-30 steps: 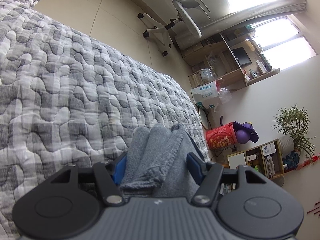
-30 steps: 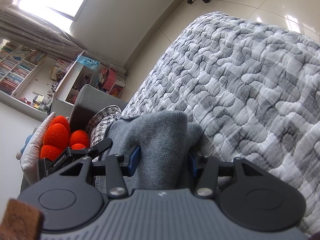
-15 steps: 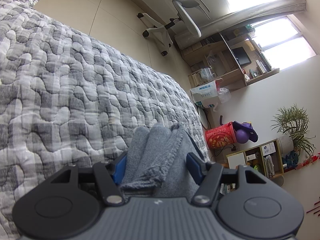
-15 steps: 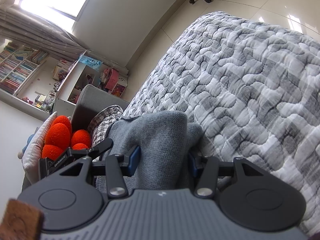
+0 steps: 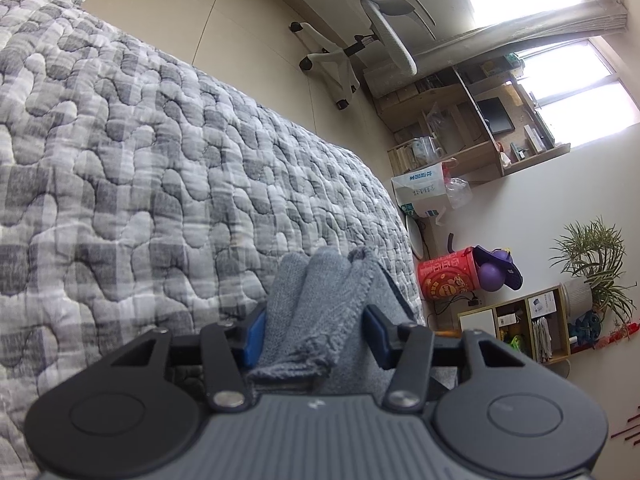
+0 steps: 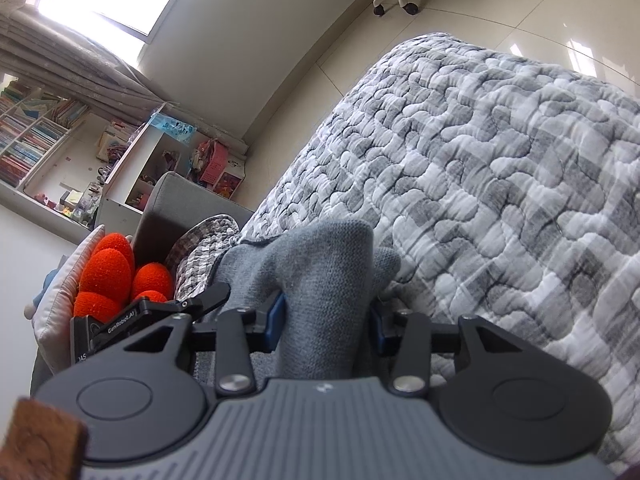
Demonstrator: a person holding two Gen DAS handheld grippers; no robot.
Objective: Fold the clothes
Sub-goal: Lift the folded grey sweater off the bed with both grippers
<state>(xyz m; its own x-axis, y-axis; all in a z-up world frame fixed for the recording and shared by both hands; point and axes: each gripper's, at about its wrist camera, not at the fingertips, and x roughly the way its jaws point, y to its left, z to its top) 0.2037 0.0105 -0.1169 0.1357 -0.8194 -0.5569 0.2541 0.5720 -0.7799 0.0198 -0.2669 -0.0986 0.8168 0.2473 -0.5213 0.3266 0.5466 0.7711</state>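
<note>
- Both pairs of jaws have just been closing: since the earlier frames the blue pads have drawn in on the bunched grey cloth between them, while the hands and the bed around them look unchanged.
- We see our left gripper (image 5: pixel 314 330) at the lower centre of the left wrist view, its pads now pinching a gathered hem of the grey knit garment (image 5: pixel 320 304), which rises in soft ridges just above the jaws.
- We see our right gripper (image 6: pixel 326 322) at the lower centre of the right wrist view, clamped on a thick upright fold of the same garment, which fills the gap from pad to pad.
- We find the garment lying on the quilted grey bedspread (image 5: pixel 140 160), near its edge; the bedspread fills the left of the left view and the right of the right view.
- We judge the knit to be light, soft and limp: it will sag and stretch between the two grips, and it can catch on the quilt's texture.
- We judge its loose weave gives the pads good friction, so slipping is unlikely, but bunched layers may let one ply slide out.
- We would take hold at hems or corners, one in each gripper, with the edge held taut between them.
- An office chair (image 5: pixel 380 20) stands at the upper centre, well apart.
</note>
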